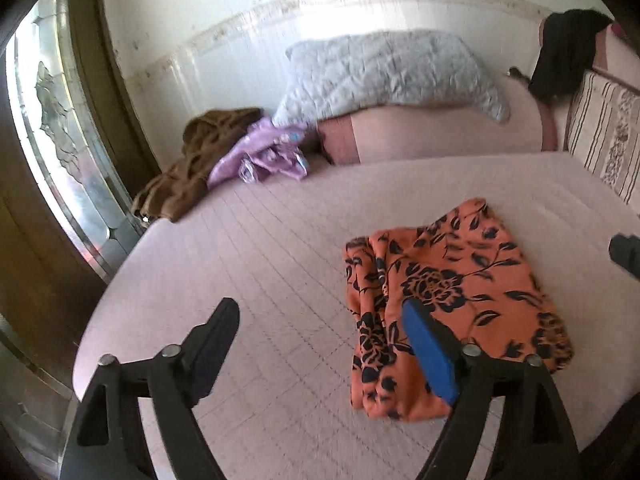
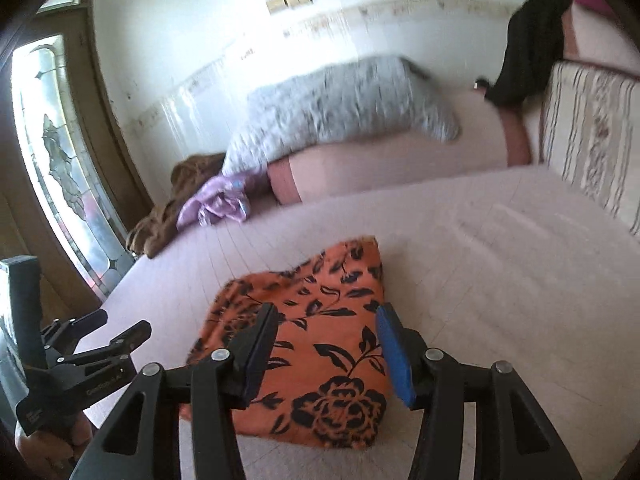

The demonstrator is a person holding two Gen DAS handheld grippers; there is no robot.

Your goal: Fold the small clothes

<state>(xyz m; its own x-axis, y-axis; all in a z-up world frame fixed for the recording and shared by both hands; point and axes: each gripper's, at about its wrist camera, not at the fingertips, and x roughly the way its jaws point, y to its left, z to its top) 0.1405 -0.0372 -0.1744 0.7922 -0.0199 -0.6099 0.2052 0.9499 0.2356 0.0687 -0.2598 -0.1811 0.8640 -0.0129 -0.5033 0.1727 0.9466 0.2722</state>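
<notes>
Far left, by the glass door (image 1: 60, 128): brown garment (image 1: 192, 168) heaped at the bed's edge, w/ a purple garment (image 1: 260, 156) touching it on its right. Both crumpled, not folded yet. Behind them a grey quilted pillow (image 1: 384, 68) rests on a pink bolster (image 1: 440, 128) against the wall. Far right, a black cloth (image 1: 568, 52) hangs over the striped backrest (image 1: 600, 136).

Left gripper (image 1: 320, 332): jaws spread wide, nothing between them but bare pink mattress (image 1: 260, 248); its blue pad sits in front of the orange floral garment's (image 1: 452, 292) left edge, no pinch. In the right wrist view it shows at the left edge, held in a hand (image 2: 48, 444), clear of the cloth.

Orange floral garment lies centre-right on the mattress, near the front edge, folded into a compact, roughly rectangular packet; left side a bit bunched, layers showing.

Right gripper (image 2: 328, 344): jaws partly spread, above the garment; cloth seen thru the gap but pads not pressing on it, so empty.

Step, as I read it: this piece's fold looks about done & both grippers are off it. Approx one item folded, at least two to go.

Next move prob calls for either tidying the bunched left edge or reaching far left for the purple or brown item, pinching a single edge or corner (not the whole heap), then dragging it to open mattress to spread flat before folding. Risk: grabbing both tangled garments at once.
</notes>
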